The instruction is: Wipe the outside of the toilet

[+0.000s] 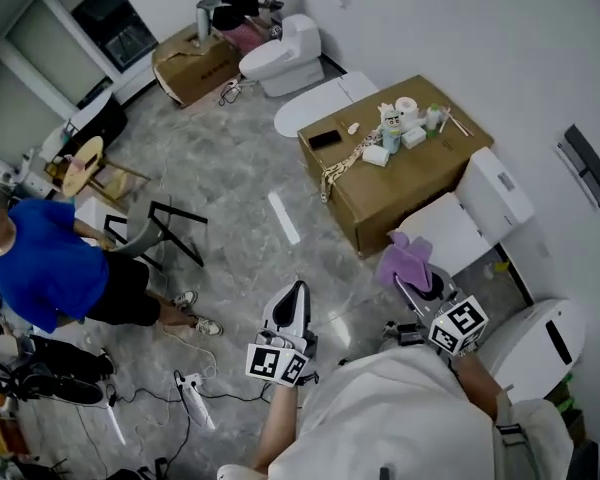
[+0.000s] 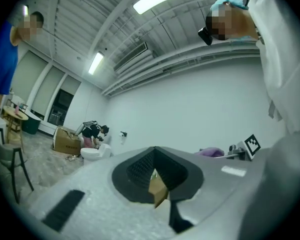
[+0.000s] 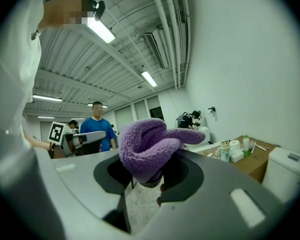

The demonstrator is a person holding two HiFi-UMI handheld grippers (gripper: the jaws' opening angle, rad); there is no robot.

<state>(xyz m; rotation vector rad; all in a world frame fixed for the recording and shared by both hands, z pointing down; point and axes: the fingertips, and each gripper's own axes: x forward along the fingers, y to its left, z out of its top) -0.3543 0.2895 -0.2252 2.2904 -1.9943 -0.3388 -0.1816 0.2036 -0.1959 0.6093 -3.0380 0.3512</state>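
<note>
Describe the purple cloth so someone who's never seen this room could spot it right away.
Start at the big cardboard box by the right wall. Just nearer the camera, the right claw pinches a fuzzy cloth, the only purple thing among white toilets.

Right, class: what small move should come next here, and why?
Probably lower the right claw until its fluffy purple cloth presses on the white ceramic toilet just ahead. The cloth is clamped in it but seems not yet touching the toilet.
</note>
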